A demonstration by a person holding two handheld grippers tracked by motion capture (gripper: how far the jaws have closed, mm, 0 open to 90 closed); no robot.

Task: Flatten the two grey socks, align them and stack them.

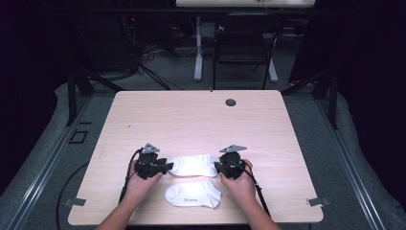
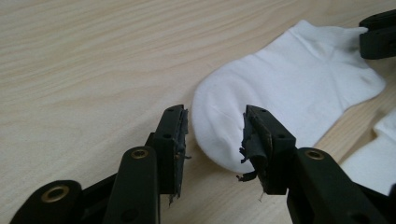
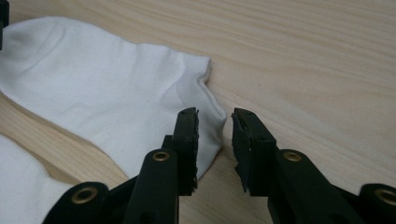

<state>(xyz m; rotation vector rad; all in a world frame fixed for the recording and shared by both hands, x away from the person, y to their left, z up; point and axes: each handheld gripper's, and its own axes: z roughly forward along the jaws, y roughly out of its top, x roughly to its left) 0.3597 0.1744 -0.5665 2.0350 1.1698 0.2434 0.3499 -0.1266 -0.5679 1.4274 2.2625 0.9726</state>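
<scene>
Two white ankle socks lie flat on the light wooden table (image 1: 191, 115). The far sock (image 1: 194, 165) stretches between my two grippers. My left gripper (image 1: 165, 167) is at its left end, jaws open. In the left gripper view the rounded toe of this sock (image 2: 289, 88) lies on the wood between the open jaws of my left gripper (image 2: 215, 116), untouched by the pads. My right gripper (image 1: 218, 167) is at the other end. In its own view, my right gripper (image 3: 215, 119) stands open around the edge of the sock's cuff (image 3: 102, 88), not pressing it.
The near sock (image 1: 194, 195) lies close to the table's front edge, just below the far one, between the person's wrists. A round cable hole (image 1: 231, 102) sits at the back of the table. A chair (image 1: 244, 43) and a desk leg stand beyond it.
</scene>
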